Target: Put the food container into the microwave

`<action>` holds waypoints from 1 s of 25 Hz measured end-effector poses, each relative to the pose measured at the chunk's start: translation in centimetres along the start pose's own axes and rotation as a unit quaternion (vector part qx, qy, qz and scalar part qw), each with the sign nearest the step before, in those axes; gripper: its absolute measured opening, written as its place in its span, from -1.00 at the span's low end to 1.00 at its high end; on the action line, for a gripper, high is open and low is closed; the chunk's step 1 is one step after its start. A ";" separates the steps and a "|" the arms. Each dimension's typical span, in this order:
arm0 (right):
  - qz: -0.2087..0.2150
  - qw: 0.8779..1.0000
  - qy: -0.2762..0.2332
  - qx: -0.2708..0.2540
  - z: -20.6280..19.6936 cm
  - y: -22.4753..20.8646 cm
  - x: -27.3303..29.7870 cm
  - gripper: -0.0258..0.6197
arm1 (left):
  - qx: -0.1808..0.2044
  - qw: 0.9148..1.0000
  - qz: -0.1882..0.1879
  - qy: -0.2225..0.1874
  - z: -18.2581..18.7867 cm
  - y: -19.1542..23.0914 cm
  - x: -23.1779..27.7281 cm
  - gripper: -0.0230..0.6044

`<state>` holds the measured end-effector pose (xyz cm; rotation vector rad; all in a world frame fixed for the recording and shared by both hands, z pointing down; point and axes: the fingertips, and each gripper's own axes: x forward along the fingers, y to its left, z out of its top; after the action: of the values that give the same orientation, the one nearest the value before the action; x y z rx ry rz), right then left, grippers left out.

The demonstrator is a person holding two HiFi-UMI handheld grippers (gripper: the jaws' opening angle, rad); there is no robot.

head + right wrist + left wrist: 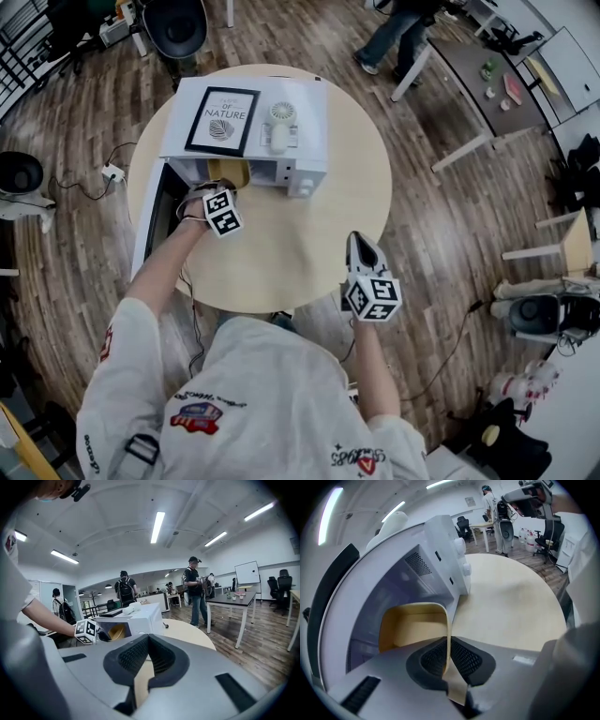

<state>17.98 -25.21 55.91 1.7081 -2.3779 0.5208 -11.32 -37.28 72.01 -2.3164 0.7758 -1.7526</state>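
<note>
A tan food container (232,173) sits in the mouth of the white microwave (305,141), whose door (152,211) hangs open to the left. My left gripper (216,186) is shut on the container's near wall. In the left gripper view the thin wall of the container (412,625) is pinched between the pads of the left gripper (448,645), with the container inside the cavity of the microwave (440,541). My right gripper (357,241) hovers over the table's near right edge, shut and holding nothing. The right gripper (149,641) faces the microwave (140,618).
The microwave stands on a round wooden table (319,234). On its top lie a framed picture (223,119) and a white object (279,131). A black chair (176,23), a person (394,37) and a desk (478,66) are beyond the table.
</note>
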 end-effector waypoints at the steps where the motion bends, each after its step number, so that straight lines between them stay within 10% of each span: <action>1: -0.001 1.000 -0.001 0.000 0.0 -0.1 0.1 -0.92 | 0.003 1.000 0.004 0.002 -0.1 0.2 0.3 -0.88; 25: -0.015 1.000 0.023 0.008 -2.3 0.1 1.4 -0.92 | 0.030 0.998 0.039 0.026 -1.6 3.4 3.9 -0.87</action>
<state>17.30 -25.54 58.44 1.7175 -2.3181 0.5694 -13.11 -41.79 74.51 -2.1804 0.8000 -1.7836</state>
